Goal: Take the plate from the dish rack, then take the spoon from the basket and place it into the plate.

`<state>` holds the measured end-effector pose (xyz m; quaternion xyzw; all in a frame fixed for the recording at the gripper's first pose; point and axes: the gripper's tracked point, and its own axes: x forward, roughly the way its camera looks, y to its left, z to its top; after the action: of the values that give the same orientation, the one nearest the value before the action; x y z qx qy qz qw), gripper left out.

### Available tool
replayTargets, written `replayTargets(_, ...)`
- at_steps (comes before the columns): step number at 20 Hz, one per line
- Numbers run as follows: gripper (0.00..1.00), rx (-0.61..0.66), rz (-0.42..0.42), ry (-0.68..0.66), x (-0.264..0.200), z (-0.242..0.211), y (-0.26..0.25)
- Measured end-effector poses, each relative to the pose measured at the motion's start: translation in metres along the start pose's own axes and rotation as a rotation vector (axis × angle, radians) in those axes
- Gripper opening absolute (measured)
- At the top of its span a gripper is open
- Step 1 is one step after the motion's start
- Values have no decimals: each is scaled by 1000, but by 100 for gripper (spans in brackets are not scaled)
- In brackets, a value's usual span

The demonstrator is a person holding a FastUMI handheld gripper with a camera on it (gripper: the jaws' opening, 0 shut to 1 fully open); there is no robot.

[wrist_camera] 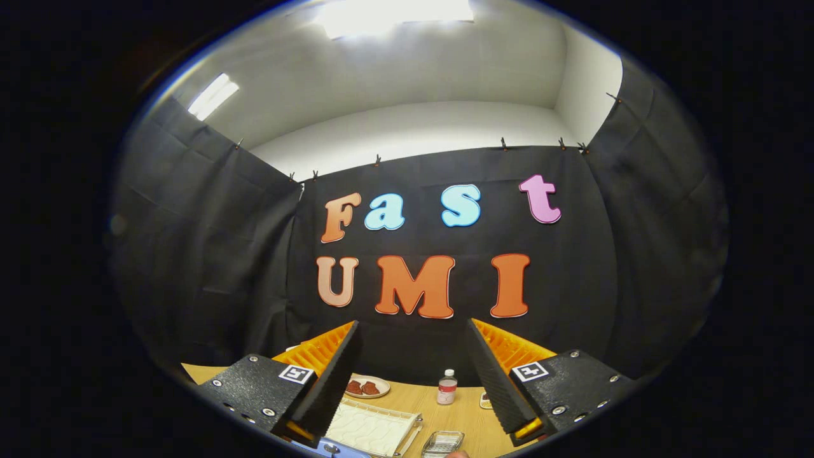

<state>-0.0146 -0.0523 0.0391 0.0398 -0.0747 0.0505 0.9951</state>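
Black cloth walls close in the booth, with a white ceiling and bright light panels above them. Below lies a pale wooden table point(445, 407). Held high and level, the gripper point(413, 375) has its fingers spread wide apart with nothing between them.

Between and below the fingers sits a white rectangular tray-like rack with a clear rim point(375, 427); whether this is the dish rack, I cannot tell. Beyond it, by the left finger, rests a small cream round plate point(367, 387) carrying dark reddish pieces. A small clear bottle with a white cap point(447, 388) stands upright toward the right finger. Nearest lies a small clear ribbed container point(443, 441), possibly the basket. No spoon can be made out.

Everything lies below the fingers, so any reach would mean tilting downward.
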Motion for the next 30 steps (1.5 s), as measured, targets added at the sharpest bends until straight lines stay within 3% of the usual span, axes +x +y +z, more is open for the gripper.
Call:
replayTargets(8, 97, 12, 24, -4, -3, 4, 7)
replayTargets(16, 97, -7, -47, -7, 1, 11, 11)
replayTargets(30, 97, -11, -86, 10, 0, 10, 23)
